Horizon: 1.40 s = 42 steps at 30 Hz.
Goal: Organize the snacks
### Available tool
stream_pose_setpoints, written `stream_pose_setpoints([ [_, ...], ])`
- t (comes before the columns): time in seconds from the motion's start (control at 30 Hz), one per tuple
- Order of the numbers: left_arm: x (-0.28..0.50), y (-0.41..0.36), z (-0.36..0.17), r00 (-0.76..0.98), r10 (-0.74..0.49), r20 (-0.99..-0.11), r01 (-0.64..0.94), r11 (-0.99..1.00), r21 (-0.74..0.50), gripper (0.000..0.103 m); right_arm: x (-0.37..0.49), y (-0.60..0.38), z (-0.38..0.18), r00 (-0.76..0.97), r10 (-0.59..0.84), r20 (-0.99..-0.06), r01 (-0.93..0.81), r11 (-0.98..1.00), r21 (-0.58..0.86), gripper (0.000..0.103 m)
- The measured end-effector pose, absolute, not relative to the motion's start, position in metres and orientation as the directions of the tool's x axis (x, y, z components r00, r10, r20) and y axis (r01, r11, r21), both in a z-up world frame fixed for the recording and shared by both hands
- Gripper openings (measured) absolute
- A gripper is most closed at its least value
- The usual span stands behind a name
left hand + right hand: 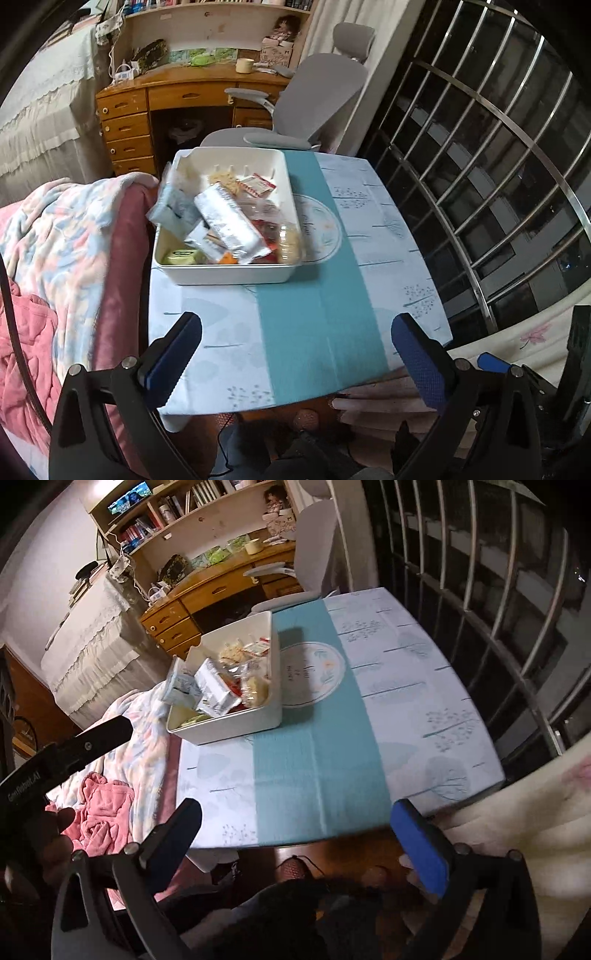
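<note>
A white bin (pixel 236 275) (pixel 240 725) stands on the left part of the table, heaped with snack packets. A long silver packet (pixel 232 221) (pixel 214 686) lies across the heap, and a pale blue packet (pixel 171 208) (pixel 181 685) leans over the bin's left rim. My left gripper (pixel 295 326) hangs open above the table's near edge, well short of the bin, with nothing between its blue pads. Over that same near edge my right gripper (pixel 295 812) is open and holds nothing. The left tool's black body (pixel 66 753) shows at the left of the right wrist view.
The table wears a pale cloth with a teal stripe (pixel 314 314) (pixel 314 746). A bed with pink and floral blankets (pixel 62 266) (pixel 110 797) borders its left side. A grey office chair (pixel 306 107) and a wooden desk (pixel 147 107) stand behind. Window bars (pixel 480 166) run along the right.
</note>
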State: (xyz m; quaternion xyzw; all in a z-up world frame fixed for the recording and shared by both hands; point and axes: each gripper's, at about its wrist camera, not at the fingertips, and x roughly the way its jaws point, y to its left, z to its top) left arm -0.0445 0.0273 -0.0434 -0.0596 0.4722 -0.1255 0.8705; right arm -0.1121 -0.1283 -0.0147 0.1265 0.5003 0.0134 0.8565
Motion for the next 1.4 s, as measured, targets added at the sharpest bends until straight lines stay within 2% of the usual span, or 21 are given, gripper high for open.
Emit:
stream_pose_setpoints([
  [0.3, -0.078, -0.032, -0.029, 0.595, -0.186, -0.782, 0.084, 0.982, -0.170, 0.102, -0.112, -0.170, -0.003, 0.583, 0.123, -0.803, 0.055, 0.980, 0.190, 0.103],
  [0.47, -0.094, -0.045, -0.033, 0.631, -0.107, -0.769, -0.009, 0.989, -0.145, 0.102, -0.108, -0.176, -0.012, 0.559, 0.168, -0.812, -0.040, 0.983, 0.177, 0.103],
  [0.77, -0.101, -0.062, -0.041, 0.622, -0.039, -0.782, -0.090, 0.989, -0.121, 0.102, -0.097, -0.183, -0.015, 0.553, 0.225, -0.802, -0.121, 0.974, 0.190, 0.103],
  [1.0, -0.103, -0.070, -0.038, 0.628, 0.003, -0.778, -0.111, 0.990, -0.086, 0.102, -0.092, -0.188, -0.023, 0.520, 0.254, -0.815, -0.131, 0.967, 0.217, 0.103],
  [1.4, -0.103, -0.087, -0.044, 0.609, 0.008, -0.793, -0.082, 0.995, -0.052, 0.102, -0.093, -0.196, -0.031, 0.490, 0.250, -0.835, -0.110, 0.968, 0.226, 0.103],
])
